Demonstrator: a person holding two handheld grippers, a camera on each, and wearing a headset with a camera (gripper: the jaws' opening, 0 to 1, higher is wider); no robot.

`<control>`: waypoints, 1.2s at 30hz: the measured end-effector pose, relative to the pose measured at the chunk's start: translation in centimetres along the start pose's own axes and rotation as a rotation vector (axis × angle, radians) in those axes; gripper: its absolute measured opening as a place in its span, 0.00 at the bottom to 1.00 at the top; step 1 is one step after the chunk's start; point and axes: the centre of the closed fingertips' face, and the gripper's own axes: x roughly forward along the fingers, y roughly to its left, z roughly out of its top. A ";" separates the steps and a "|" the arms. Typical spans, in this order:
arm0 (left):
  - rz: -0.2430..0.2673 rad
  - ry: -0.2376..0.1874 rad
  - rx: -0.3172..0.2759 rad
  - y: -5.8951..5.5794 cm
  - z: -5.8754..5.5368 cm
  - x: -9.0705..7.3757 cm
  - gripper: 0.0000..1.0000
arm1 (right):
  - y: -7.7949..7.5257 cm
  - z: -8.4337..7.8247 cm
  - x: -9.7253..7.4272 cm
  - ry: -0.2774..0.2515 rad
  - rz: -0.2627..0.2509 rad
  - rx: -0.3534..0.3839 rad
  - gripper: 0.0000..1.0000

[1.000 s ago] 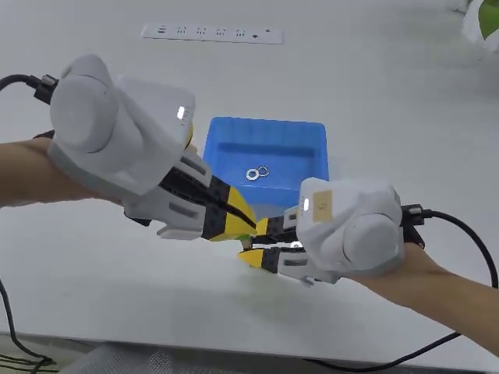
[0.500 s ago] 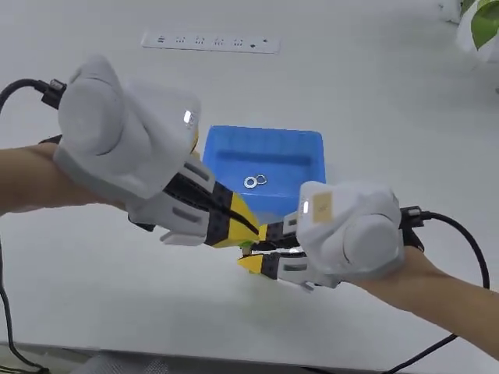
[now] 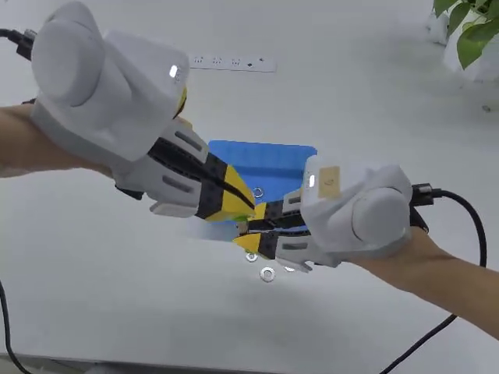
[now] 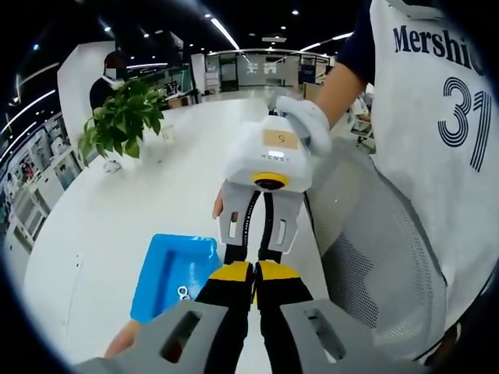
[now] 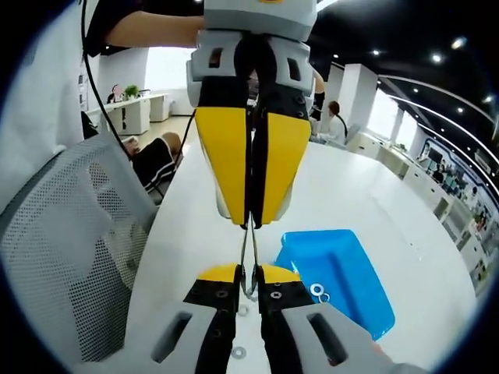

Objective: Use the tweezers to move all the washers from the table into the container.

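Nearer than the container [image 3: 290, 158], loose washers [image 3: 267, 274] lay on the white worktop [image 3: 117, 296], just beside the container's near wall. Over that near wall the right tool [image 3: 245, 236] pointed left, its jaws drawn narrow and pinched on one end of the thin metal tweezers [image 5: 249, 248]. The left tool [image 3: 251, 208] met it almost tip to tip there, its yellow jaws likewise squeezed together on the tweezers' other end. Which end was the tweezers' point could not be made out. Inside the container a pair of washers [image 5: 318, 292] rested on the blue floor, touching each other. Beyond the container's far wall a white power strip [image 3: 230, 62] lay flat on the worktop. Farther off to the container's right stood a leafy plant [image 3: 466, 31].
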 end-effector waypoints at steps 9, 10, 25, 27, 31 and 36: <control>0.004 0.019 0.069 2.1 1.1 -0.5 0.05 | -2.6 1.0 -1.1 -0.016 -0.062 -0.009 0.10; 0.004 0.020 0.073 2.2 1.3 -0.6 0.05 | -2.9 1.1 -1.2 -0.017 -0.066 -0.009 0.10; 0.022 0.024 0.111 5.4 1.5 0.2 0.05 | -6.2 0.3 -1.1 -0.004 -0.106 -0.005 0.10; 0.026 0.025 0.111 5.9 1.3 0.3 0.05 | -6.6 0.0 -1.0 -0.001 -0.110 0.002 0.10; 0.024 0.027 0.107 6.6 0.9 0.6 0.05 | -7.0 -0.6 -0.8 0.007 -0.103 0.008 0.10; 0.017 0.027 0.098 7.5 0.4 1.3 0.05 | -7.7 -1.5 -0.5 0.015 -0.101 0.021 0.10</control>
